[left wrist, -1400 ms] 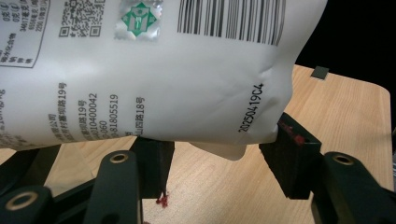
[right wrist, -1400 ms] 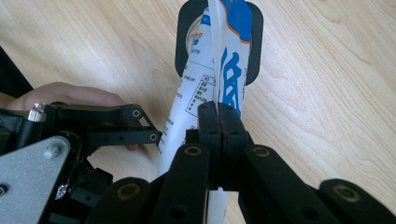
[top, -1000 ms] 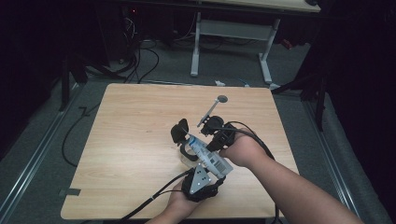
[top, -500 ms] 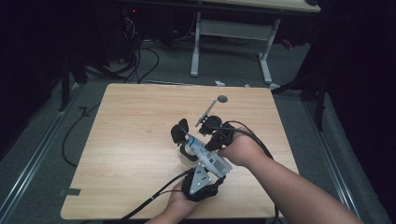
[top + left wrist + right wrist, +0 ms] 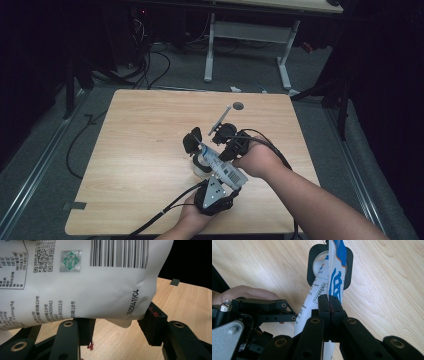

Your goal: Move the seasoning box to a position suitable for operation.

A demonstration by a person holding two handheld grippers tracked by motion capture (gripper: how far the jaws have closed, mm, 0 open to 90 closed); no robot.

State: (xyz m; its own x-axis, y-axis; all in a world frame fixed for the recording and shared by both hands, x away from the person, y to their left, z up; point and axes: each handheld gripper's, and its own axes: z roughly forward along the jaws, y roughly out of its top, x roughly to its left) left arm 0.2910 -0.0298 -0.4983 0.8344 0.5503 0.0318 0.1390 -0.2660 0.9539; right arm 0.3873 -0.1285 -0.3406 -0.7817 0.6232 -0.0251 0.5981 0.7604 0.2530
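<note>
1. A person at a wooden table [image 5: 140, 150] works a white printed pouch [image 5: 220, 164] with a hand-held gripper in each hand.
2. The right gripper [image 5: 328, 305] has its jaws pressed fully together on the pouch's flat edge, pinching it.
3. The left gripper [image 5: 117, 326] stands partly open around the pouch's lower corner; its right pad touches the bag, the left sits just under it, so I cannot tell whether it truly grips.
4. The pouch hangs tilted above the table, its far end over a white cup in a black holder [image 5: 313, 265].
5. Risk, as a judgement: the thin pinch may slip and drop the pouch beside the cup, or a loose left hold may let it twist and spill.
</note>
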